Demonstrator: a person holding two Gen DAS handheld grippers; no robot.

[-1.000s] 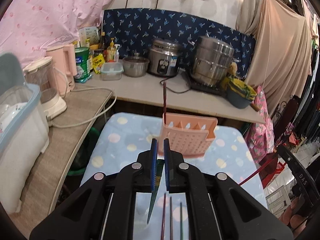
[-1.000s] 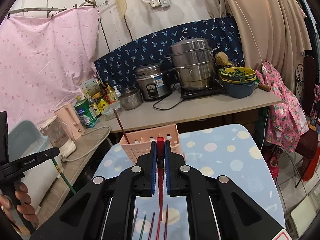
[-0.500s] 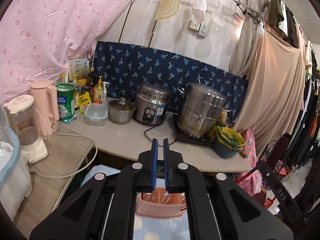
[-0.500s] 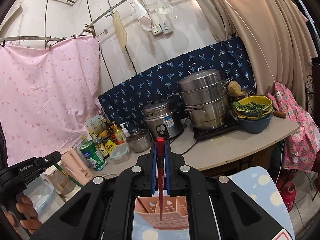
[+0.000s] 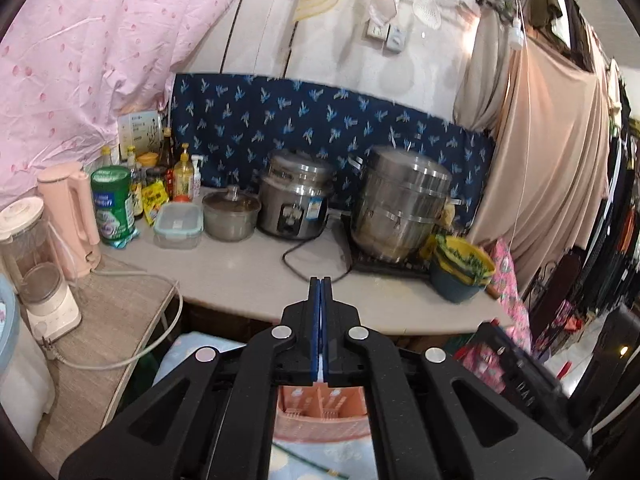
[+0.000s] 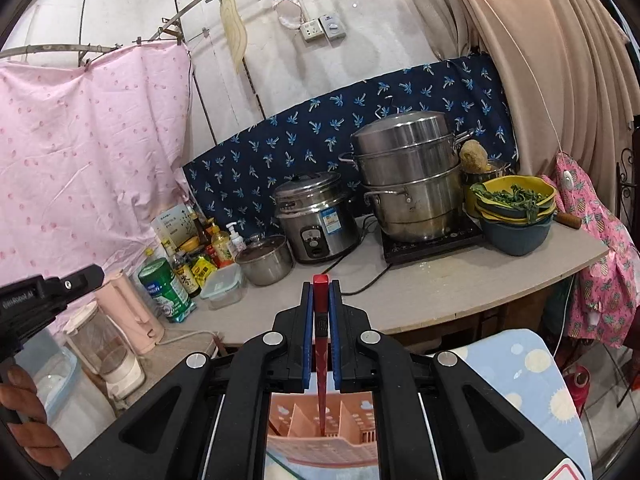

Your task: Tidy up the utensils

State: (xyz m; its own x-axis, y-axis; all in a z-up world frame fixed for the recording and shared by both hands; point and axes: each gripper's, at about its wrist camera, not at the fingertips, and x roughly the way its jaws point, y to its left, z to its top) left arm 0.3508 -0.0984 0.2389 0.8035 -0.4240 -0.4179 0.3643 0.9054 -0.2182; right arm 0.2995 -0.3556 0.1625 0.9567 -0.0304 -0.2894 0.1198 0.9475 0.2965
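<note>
Between your right gripper [image 6: 320, 300] pads sits a red chopstick [image 6: 321, 344], clamped, tip down inside the pink utensil holder [image 6: 320, 432] (middle slot). Your left gripper [image 5: 320, 292] is fully closed, nothing in it, above the same holder. Beyond: rice cooker [image 6: 316, 220].

Bright, even daylight, strongest at right edge of left wrist view. Heavy fisheye bending, dark vignetted corners. Slight motion blur on steamer pot [image 5: 402, 208]. Soft shadows.
</note>
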